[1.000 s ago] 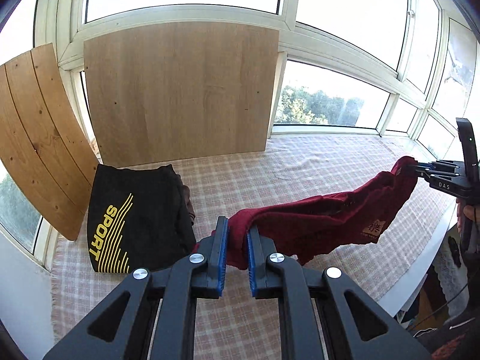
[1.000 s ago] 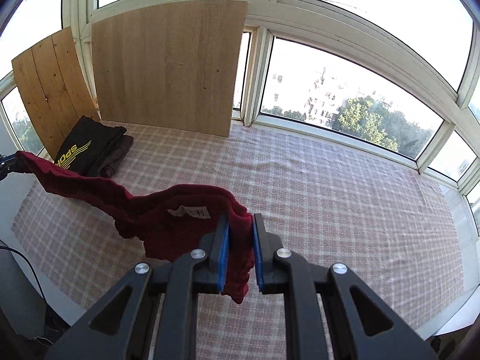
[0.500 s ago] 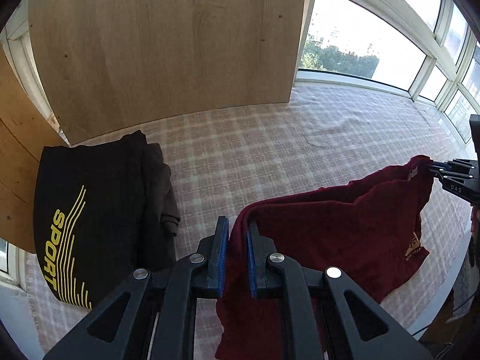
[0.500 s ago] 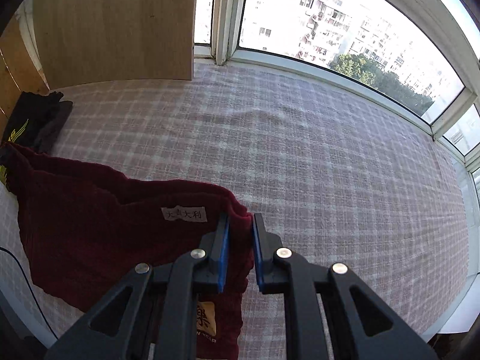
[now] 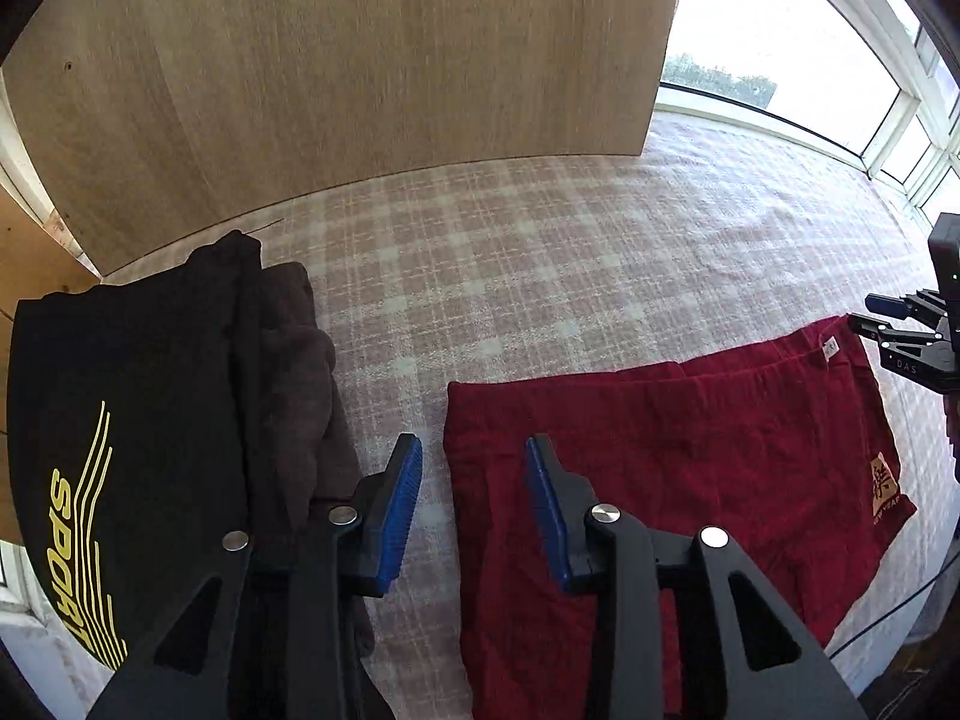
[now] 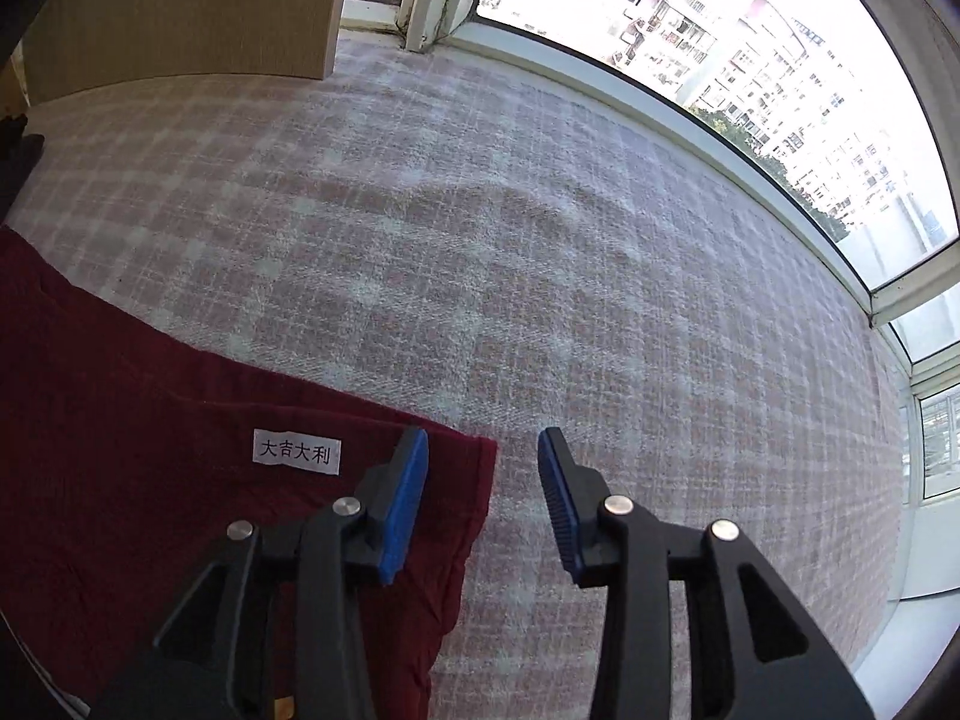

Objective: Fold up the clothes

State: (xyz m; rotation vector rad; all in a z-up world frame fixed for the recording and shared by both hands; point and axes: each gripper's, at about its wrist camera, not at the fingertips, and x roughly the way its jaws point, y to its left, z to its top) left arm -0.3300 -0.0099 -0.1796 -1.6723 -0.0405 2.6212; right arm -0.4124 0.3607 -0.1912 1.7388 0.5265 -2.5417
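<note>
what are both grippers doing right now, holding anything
left gripper: open, jaws just opened, dark red cotton garment released.
right gripper: open, jaws just opened, holding nothing.

Both grippers look the same: matte black plastic linkage arms with triangular cutouts and shiny round silver screws at the pivots. Left gripper [image 5: 474, 480] has ribbed bright blue pads [image 5: 399, 510] lining the fingers, same on the right gripper [image 6: 483, 474]. From the left wrist view, the right gripper's body has small white "DAS" lettering and a tiny green light.
</note>
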